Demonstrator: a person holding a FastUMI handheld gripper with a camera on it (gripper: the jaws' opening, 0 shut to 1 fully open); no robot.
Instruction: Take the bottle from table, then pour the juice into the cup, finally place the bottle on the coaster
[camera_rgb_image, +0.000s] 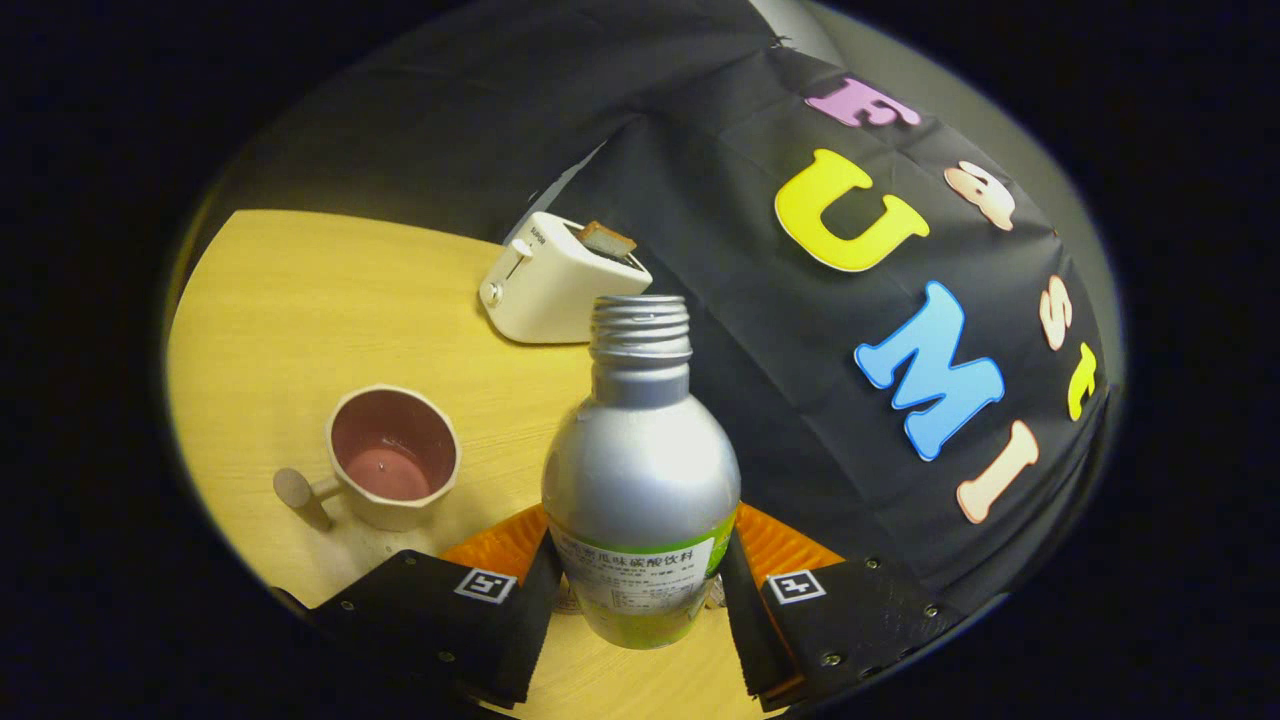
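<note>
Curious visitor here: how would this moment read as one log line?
gripper: shut on bottle | bottle: uncapped, above coaster | cup: nearby

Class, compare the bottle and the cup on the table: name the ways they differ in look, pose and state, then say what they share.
The bottle is tall, silver and narrow-necked; the cup is short, wide-mouthed, pinkish inside.
The bottle sits between the gripper jaws, which press its sides; the cup stands free on the table, beside them.
The cup has a side handle; the bottle has none.
Both are open at the top.
</note>
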